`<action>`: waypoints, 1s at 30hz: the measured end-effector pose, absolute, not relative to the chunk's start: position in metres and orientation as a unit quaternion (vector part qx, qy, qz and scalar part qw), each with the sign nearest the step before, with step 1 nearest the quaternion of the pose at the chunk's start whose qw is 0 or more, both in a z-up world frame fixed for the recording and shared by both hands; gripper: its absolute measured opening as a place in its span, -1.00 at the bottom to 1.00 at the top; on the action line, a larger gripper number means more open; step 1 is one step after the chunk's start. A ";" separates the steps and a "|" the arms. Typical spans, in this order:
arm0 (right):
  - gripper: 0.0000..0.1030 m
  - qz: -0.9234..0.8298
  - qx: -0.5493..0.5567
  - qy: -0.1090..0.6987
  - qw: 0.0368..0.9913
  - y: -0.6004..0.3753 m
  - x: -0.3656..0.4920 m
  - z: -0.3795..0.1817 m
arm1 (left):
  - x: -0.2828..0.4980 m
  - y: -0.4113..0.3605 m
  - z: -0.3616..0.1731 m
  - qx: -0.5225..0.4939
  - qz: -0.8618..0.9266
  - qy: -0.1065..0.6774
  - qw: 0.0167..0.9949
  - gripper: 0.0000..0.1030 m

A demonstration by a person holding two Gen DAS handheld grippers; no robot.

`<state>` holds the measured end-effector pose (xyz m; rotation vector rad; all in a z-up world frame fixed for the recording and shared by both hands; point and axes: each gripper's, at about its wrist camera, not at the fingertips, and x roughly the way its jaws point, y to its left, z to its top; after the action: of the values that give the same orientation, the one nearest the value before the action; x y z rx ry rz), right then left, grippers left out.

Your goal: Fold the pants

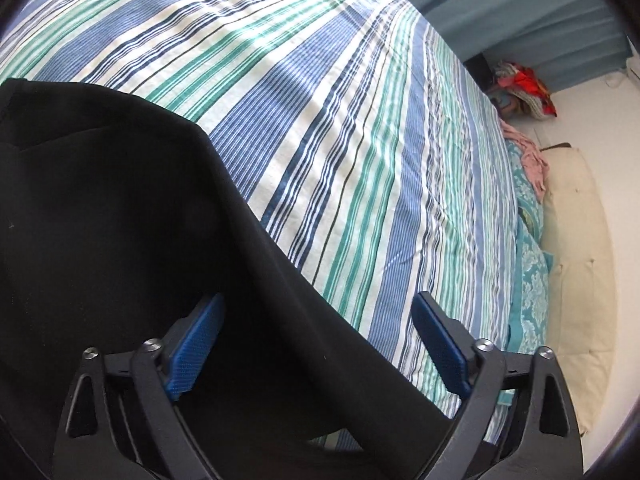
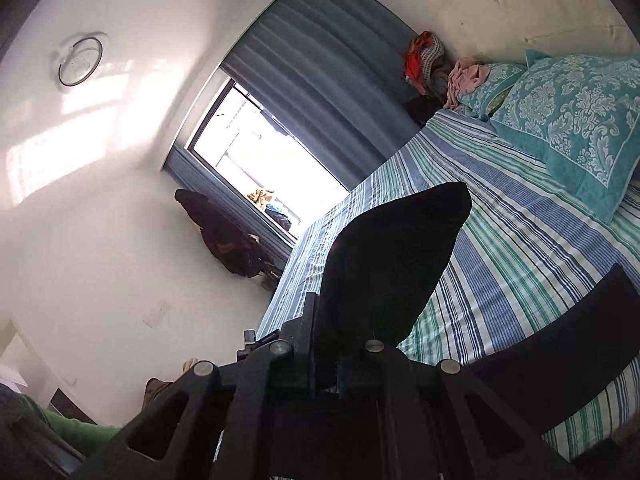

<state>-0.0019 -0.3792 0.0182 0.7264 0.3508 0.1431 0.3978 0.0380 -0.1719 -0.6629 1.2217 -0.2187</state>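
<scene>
Black pants (image 1: 120,220) lie on the striped bed sheet (image 1: 340,120), filling the left and lower part of the left wrist view. My left gripper (image 1: 318,344) is open, its blue pads (image 1: 196,344) wide apart, with the pants' edge running between them. My right gripper (image 2: 340,364) is shut on a fold of the black pants (image 2: 392,260), which sticks up in front of it above the bed. Another strip of the pants (image 2: 560,360) crosses the sheet at the lower right.
Teal patterned pillows (image 2: 568,120) lie at the head of the bed. A pile of clothes (image 2: 424,60) sits in the corner by the blue curtain (image 2: 320,60). A cream headboard (image 1: 576,260) runs along the wall. A window (image 2: 260,152) is beyond the bed.
</scene>
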 end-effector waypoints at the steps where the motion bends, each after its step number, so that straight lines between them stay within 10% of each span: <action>1: -0.85 0.073 0.363 0.167 0.914 -0.384 -0.006 0.019 | 0.397 0.040 -0.176 -0.314 -0.106 0.564 0.756 -0.67; 2: -0.85 0.077 0.375 0.164 0.909 -0.389 -0.009 0.018 | 0.396 0.044 -0.181 -0.324 -0.104 0.571 0.747 -0.96; 14: -0.86 0.018 0.385 0.186 0.904 -0.482 0.055 -0.024 | 0.249 0.091 0.007 -0.241 -0.135 0.318 0.907 -0.84; 23: -0.85 -0.135 0.400 0.409 0.809 -0.539 0.034 -0.168 | 0.138 0.049 -0.167 -0.183 -0.125 0.533 0.817 -0.81; 30: -0.85 -0.182 0.395 0.435 0.788 -0.555 0.002 -0.192 | 0.137 0.033 -0.175 -0.173 -0.137 0.548 0.807 -0.81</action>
<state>0.0017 -0.5553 -0.1925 0.8518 0.9370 -0.3925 0.1365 0.0327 -0.1745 -0.3694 1.1714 -0.2927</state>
